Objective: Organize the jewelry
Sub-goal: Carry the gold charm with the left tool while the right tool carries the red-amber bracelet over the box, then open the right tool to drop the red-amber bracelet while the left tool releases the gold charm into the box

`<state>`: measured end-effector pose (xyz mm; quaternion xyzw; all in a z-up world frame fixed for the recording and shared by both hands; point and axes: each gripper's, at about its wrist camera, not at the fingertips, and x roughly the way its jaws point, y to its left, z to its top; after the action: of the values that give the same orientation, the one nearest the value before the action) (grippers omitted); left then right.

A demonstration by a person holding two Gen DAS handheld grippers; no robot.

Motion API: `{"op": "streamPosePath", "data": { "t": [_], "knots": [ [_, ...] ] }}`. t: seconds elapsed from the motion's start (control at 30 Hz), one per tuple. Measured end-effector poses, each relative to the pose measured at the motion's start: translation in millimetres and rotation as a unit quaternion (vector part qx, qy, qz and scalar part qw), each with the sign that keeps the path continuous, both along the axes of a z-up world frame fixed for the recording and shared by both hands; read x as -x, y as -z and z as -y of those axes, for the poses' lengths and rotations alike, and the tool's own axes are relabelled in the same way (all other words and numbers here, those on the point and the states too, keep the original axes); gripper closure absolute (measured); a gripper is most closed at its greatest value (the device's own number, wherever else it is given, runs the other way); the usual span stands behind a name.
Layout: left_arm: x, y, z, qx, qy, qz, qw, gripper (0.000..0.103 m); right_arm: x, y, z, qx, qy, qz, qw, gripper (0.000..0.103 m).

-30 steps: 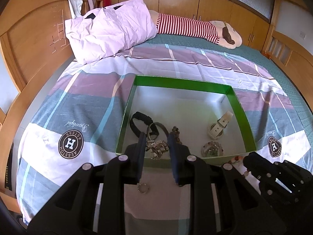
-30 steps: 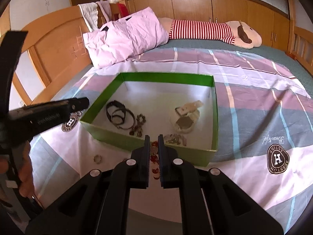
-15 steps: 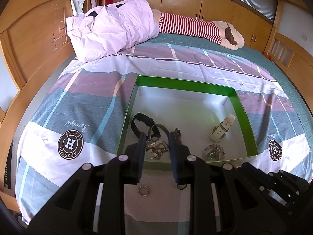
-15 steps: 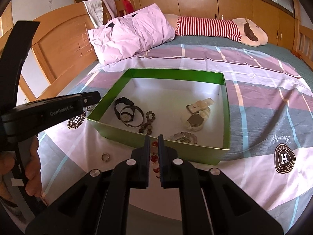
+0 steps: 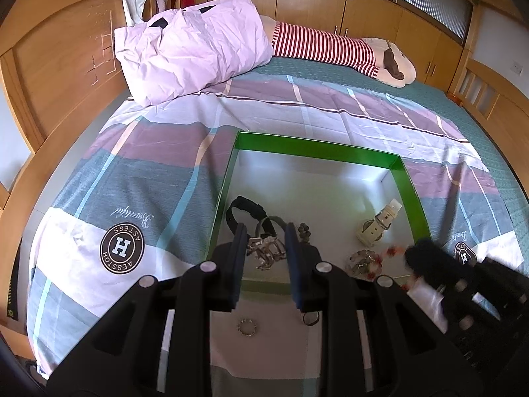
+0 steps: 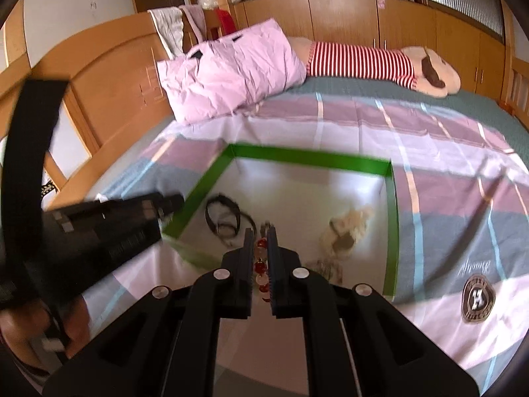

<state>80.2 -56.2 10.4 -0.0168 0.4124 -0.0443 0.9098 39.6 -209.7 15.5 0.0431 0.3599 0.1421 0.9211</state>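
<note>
A green box [image 5: 317, 152] with a white floor lies on the bed and shows in the right wrist view [image 6: 310, 158] too. Inside are a black watch [image 5: 246, 211], a cream watch [image 5: 377, 228], a dark bead string [image 5: 304, 231] and a silver chain [image 5: 363, 261]. My left gripper [image 5: 264, 244] is shut on a silver metal bracelet [image 5: 266, 251] above the box's near left part. My right gripper [image 6: 261, 248] is shut on a red and white bead bracelet [image 6: 261, 264] over the box's near edge. A small silver ring [image 5: 247, 326] and a dark ring [image 5: 310, 318] lie on the sheet before the box.
A lilac pillow [image 5: 195, 53] and a striped plush toy [image 5: 330, 49] lie at the head of the bed. A wooden headboard [image 5: 56, 76] stands at the left. The left gripper's body [image 6: 99, 228] is at the left of the right wrist view.
My right gripper has risen and moved forward over the box's near edge with the bead bracelet. My left gripper has shifted slightly, still holding the silver bracelet.
</note>
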Motion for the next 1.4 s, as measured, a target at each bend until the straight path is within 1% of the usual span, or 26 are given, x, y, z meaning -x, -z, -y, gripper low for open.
{"op": "streamPosePath", "data": {
  "t": [0.13, 0.4, 0.53, 1.1, 1.23, 1.4],
  "knots": [
    [-7.8, 2.7, 3.2, -0.005, -0.001, -0.003, 1.0, 0.079, -10.4, -7.7, 9.1, -0.001, 0.014, 0.009, 1.0, 0.095],
    [-21.4, 11.2, 13.1, -0.011, 0.001, -0.012, 0.9999, 0.079, -23.7, 17.7, 20.1, -0.003, 0.033, -0.02, 0.999, 0.095],
    [-24.3, 15.7, 17.2, -0.017, 0.004, -0.015, 0.9997, 0.079, -26.3, 22.4, 19.2, 0.004, 0.034, -0.023, 0.999, 0.095],
    [-36.8, 40.5, 22.7, -0.013, 0.007, -0.052, 0.9985, 0.079, -40.9, 47.3, 27.3, 0.015, 0.06, -0.044, 0.997, 0.095],
    [-38.2, 48.4, 27.7, -0.013, 0.013, -0.066, 0.9976, 0.079, -43.0, 56.5, 26.2, 0.021, 0.062, -0.054, 0.996, 0.095],
    [-38.9, 52.3, 30.0, -0.017, 0.015, -0.07, 0.9972, 0.079, -42.2, 62.1, 24.7, 0.026, 0.059, -0.058, 0.996, 0.095]
  ]
}}
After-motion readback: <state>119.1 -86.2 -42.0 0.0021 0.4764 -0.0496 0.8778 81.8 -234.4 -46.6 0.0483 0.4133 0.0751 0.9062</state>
